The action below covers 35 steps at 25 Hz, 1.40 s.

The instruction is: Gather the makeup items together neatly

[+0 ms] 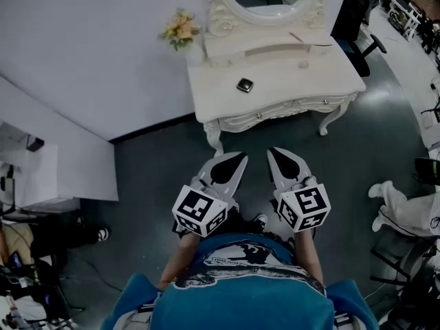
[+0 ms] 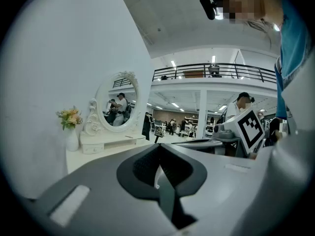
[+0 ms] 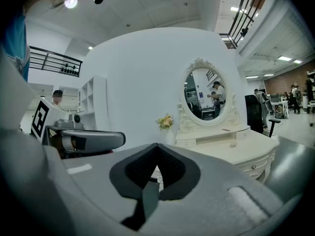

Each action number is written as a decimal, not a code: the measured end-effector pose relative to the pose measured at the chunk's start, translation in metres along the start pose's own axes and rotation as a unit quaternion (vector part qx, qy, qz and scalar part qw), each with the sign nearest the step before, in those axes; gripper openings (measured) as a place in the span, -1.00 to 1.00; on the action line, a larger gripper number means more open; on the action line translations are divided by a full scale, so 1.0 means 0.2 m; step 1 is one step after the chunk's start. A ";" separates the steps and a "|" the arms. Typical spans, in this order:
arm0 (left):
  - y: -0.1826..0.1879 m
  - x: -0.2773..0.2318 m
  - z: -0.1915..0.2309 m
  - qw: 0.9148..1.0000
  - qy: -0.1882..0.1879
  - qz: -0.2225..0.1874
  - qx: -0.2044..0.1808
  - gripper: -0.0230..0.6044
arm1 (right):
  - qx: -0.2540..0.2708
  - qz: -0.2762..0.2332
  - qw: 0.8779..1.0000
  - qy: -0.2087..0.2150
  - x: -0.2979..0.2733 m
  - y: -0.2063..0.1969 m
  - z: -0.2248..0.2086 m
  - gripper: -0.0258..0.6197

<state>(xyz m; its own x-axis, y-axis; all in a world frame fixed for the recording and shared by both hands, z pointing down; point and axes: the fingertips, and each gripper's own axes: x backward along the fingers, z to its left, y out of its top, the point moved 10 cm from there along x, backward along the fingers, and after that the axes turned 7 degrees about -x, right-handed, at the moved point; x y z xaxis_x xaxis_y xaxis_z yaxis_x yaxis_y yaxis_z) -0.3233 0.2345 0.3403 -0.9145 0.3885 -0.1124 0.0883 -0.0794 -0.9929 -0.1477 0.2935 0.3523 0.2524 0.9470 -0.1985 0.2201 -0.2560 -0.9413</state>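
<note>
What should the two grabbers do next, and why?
Probably move forward toward the dressing table. The left gripper and right gripper both hang well short of it, with jaws shut and nothing between them. The small dark item lies alone on the tabletop, seemingly too far to grab from here.

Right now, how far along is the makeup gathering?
Not started. Done: nothing; the dark compact, a small pale item and a thin stick lie apart on the vanity table. In hand: nothing; left gripper and right gripper are shut, empty, short of the table. Left: all the gathering.
</note>
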 end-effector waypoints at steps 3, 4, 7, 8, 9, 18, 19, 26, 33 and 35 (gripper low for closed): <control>0.01 -0.01 0.01 1.000 0.000 0.000 -0.002 -0.88 | 0.001 0.001 1.000 0.002 -0.01 0.01 0.00 -0.92; 0.01 -0.01 0.00 1.000 -0.001 0.000 -0.003 -0.88 | 0.000 0.001 1.000 0.003 -0.02 0.01 -0.01 -0.92; 0.00 -0.01 0.00 1.000 -0.002 0.001 -0.004 -0.88 | -0.005 -0.001 1.000 0.003 -0.01 0.00 -0.01 -0.92; 0.00 -0.01 -0.01 1.000 -0.002 0.001 -0.004 -0.88 | -0.008 -0.002 1.000 0.004 0.00 0.00 -0.01 -0.92; 0.00 -0.01 -0.01 1.000 -0.002 0.002 -0.004 -0.88 | -0.012 -0.003 1.000 0.005 0.00 0.00 -0.01 -0.92; 0.00 -0.03 -0.02 1.000 -0.009 0.007 -0.005 -0.88 | -0.035 -0.006 0.999 0.011 0.02 -0.02 -0.03 -0.91; 0.00 -0.03 -0.03 1.000 -0.010 0.008 -0.005 -0.88 | -0.031 -0.004 0.999 0.008 0.03 -0.02 -0.03 -0.91; 0.00 -0.07 -0.07 1.000 -0.014 0.013 -0.009 -0.88 | -0.028 0.001 1.000 -0.004 0.07 -0.04 -0.09 -0.91; -0.01 -0.15 -0.14 0.999 -0.024 0.015 -0.015 -0.88 | -0.034 0.002 0.999 -0.013 0.15 -0.05 -0.17 -0.91; -0.01 -0.18 -0.17 0.999 -0.027 0.016 -0.016 -0.88 | -0.036 0.002 0.999 -0.014 0.17 -0.05 -0.20 -0.91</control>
<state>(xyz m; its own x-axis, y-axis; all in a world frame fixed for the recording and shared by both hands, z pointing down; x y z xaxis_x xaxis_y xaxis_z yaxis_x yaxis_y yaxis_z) -0.2768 0.2518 0.3443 -0.9311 0.3360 -0.1422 0.1292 -0.0606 -0.9898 -0.1031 0.3212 0.3664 0.2270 0.9506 -0.2115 0.2871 -0.2729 -0.9182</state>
